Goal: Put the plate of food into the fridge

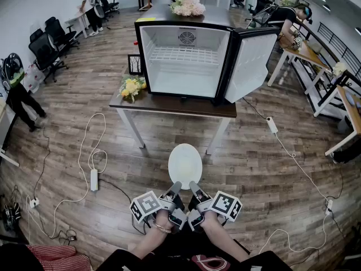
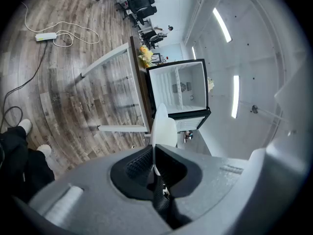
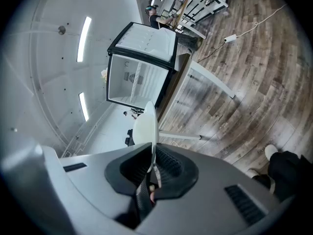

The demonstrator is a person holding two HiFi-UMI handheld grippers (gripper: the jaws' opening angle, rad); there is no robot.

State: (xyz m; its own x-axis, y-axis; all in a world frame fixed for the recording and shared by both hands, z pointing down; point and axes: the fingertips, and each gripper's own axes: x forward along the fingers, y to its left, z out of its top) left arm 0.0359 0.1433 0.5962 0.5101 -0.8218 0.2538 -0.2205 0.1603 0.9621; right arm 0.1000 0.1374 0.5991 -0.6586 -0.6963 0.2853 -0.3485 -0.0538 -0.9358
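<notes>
Fridge (image 1: 180,61) stands on the far table (image 1: 169,105). Its door (image 1: 248,64) is swung wide to the right, showing a white interior crossed by a wire shelf (image 1: 186,55). Nearer, above the wooden floor (image 1: 265,151) and well apart from the table's near edge, the white plate (image 1: 185,165) is held in the air, its upper face plain white. Left gripper (image 1: 176,188) and right gripper (image 1: 195,187) sit side by side at the plate's near rim. Each has its jaws drawn narrow and pinched onto that thin rim, one left of the middle, one right.
</notes>
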